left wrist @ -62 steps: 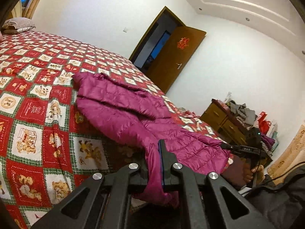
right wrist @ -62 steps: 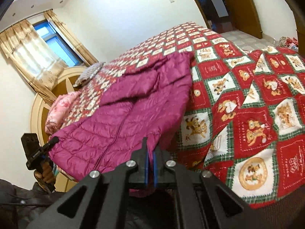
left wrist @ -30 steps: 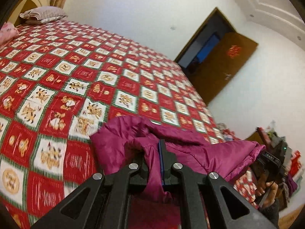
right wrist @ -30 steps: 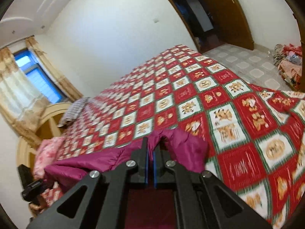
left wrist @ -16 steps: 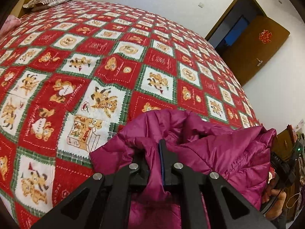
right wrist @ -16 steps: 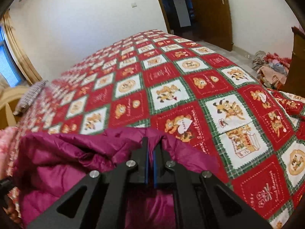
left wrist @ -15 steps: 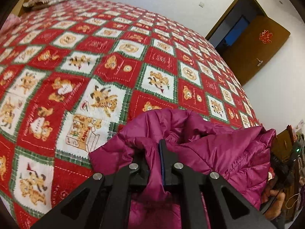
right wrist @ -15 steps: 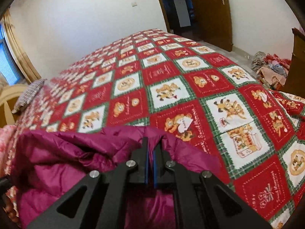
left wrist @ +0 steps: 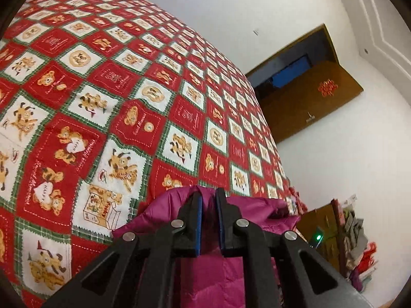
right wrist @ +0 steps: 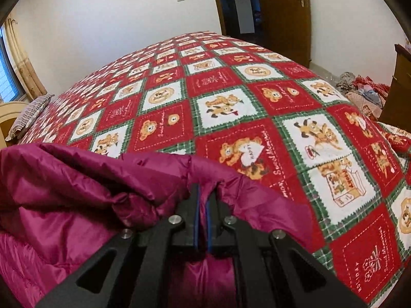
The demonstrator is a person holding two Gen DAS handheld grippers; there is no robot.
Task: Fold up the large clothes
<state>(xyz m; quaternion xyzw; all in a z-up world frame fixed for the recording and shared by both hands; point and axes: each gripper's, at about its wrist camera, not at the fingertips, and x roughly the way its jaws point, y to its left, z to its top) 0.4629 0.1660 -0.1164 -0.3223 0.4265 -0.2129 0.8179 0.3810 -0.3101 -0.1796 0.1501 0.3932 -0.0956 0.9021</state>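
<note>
A magenta puffer jacket (right wrist: 77, 187) lies folded over on the near part of the bed; it also shows in the left wrist view (left wrist: 213, 277). My left gripper (left wrist: 207, 197) has its jaws parted by a small gap, with the jacket's edge just under and between them, no longer pinched. My right gripper (right wrist: 202, 192) is shut on a fold of the jacket's edge, the fabric bunched around its tips.
The bed is covered by a red, white and green teddy-bear quilt (left wrist: 102, 102), also in the right wrist view (right wrist: 257, 102). A pillow (right wrist: 28, 115) lies at the headboard. An open wooden door (left wrist: 308, 97) and a cluttered dresser (left wrist: 346, 231) stand beyond the bed.
Both grippers carried the jacket's edge forward over the bed and lowered it. The left gripper's jaws have opened slightly and let go of the fabric; the right stays clamped.
</note>
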